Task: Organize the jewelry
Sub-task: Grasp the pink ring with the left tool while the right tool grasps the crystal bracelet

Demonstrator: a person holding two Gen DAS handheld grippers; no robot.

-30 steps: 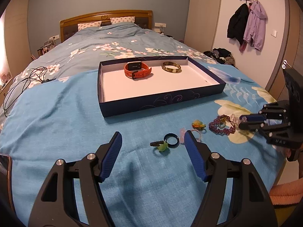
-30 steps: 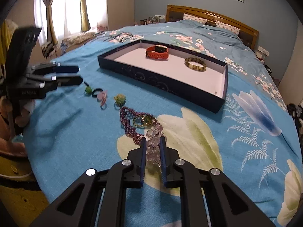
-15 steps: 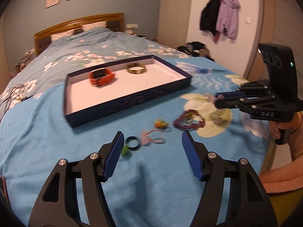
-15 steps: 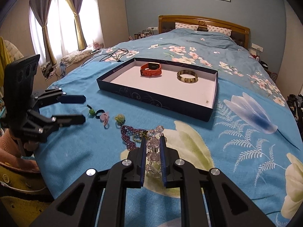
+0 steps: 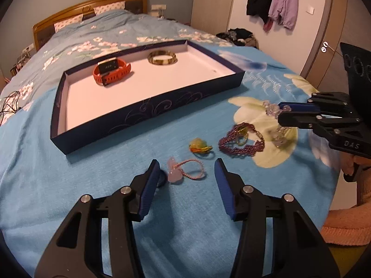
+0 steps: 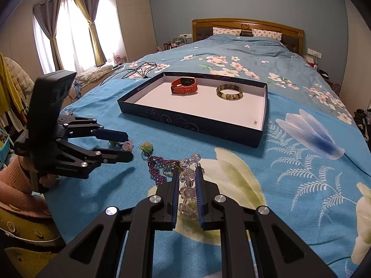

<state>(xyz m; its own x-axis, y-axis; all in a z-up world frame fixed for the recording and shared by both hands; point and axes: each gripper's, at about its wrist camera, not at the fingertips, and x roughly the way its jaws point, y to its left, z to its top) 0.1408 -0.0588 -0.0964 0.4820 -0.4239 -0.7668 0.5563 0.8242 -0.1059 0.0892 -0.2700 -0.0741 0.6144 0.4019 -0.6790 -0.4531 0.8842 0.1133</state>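
Jewelry lies scattered on the blue bedspread (image 5: 69, 185) before the navy box (image 5: 143, 113), which holds an orange watch (image 5: 111, 70) and a bangle (image 5: 162, 58). Our right gripper (image 6: 187, 173) is clenched on the clear bead bracelet (image 6: 187, 185). Our left gripper (image 5: 186, 171) is closing, its jaws straddling the pink cord ring (image 5: 185, 169) without pressing it.

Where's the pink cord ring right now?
In the left wrist view the pink cord ring lies on the bedspread between the closing fingers of the left tool, untouched, with the green charm just beyond it.
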